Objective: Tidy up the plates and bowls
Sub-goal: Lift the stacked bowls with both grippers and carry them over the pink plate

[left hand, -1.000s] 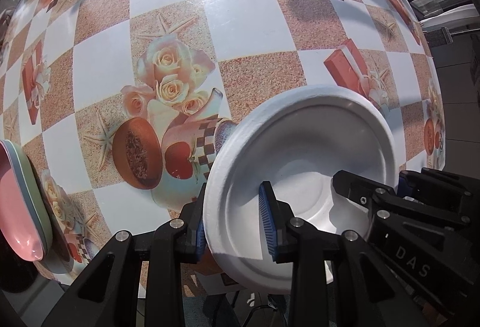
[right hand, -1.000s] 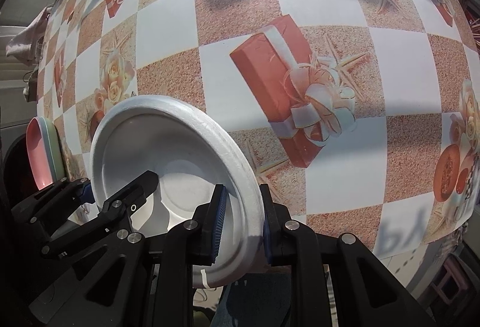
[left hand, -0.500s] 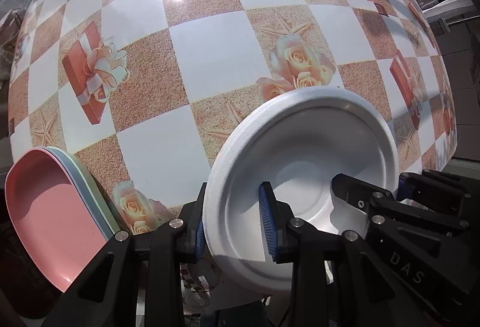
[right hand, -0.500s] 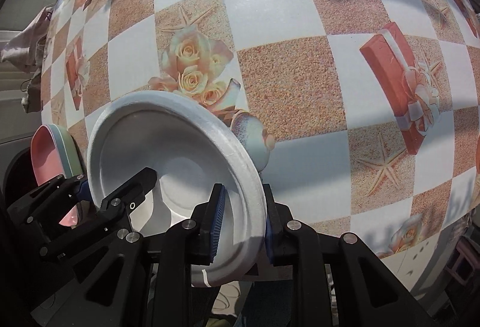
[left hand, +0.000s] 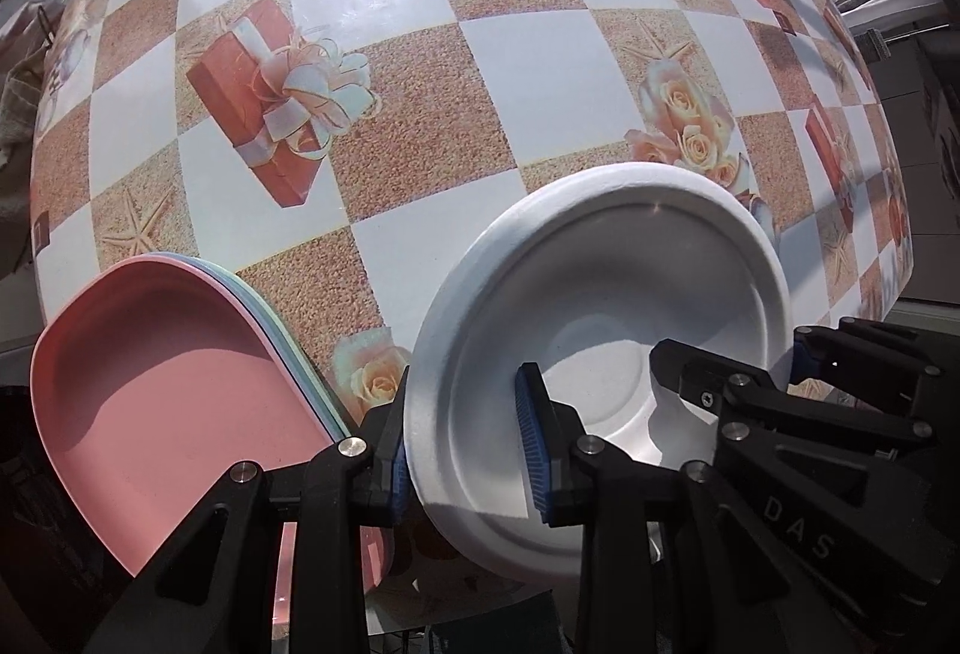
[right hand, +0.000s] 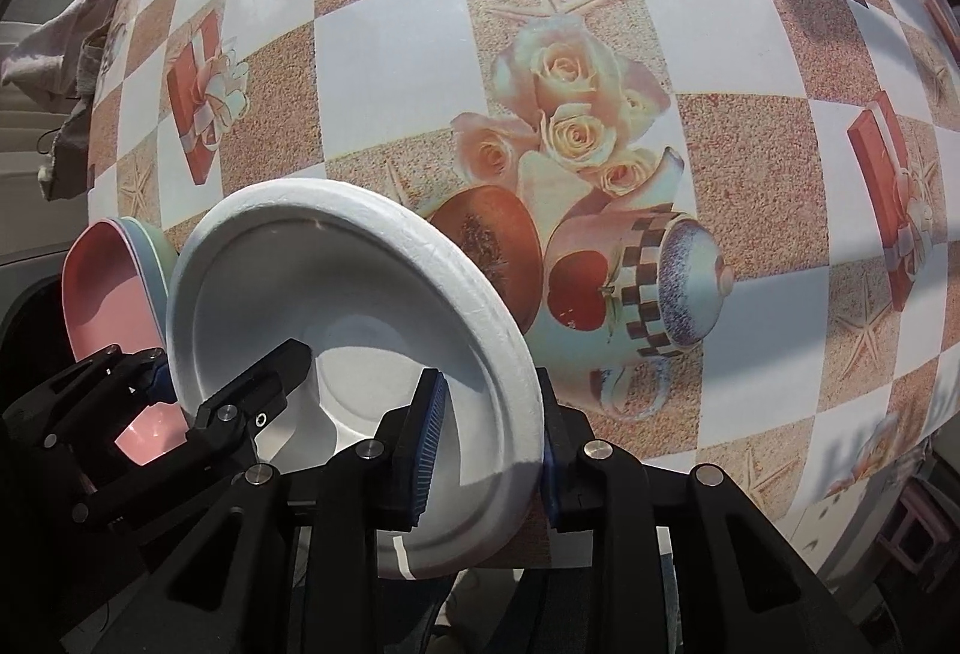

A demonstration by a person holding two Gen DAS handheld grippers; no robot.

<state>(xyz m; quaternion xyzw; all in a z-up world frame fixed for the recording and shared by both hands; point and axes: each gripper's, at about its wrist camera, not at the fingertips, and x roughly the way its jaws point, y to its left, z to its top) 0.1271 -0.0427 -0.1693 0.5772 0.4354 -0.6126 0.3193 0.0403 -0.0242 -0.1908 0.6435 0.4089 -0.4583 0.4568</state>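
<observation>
Both grippers have swung left across the checkered tablecloth [left hand: 528, 48]: the left gripper [left hand: 465, 459] and right gripper [right hand: 486, 450] each clamp opposite rims of the white foam bowl [left hand: 600, 294], now beside the pink plate [left hand: 162, 390]. The plate stack's lower edge is hidden behind black fingers; bare cloth lies ahead

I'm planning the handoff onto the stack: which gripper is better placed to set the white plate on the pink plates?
Left. The left gripper pinches the white plate on the rim nearest the pink plates; the right gripper holds the far rim.
</observation>
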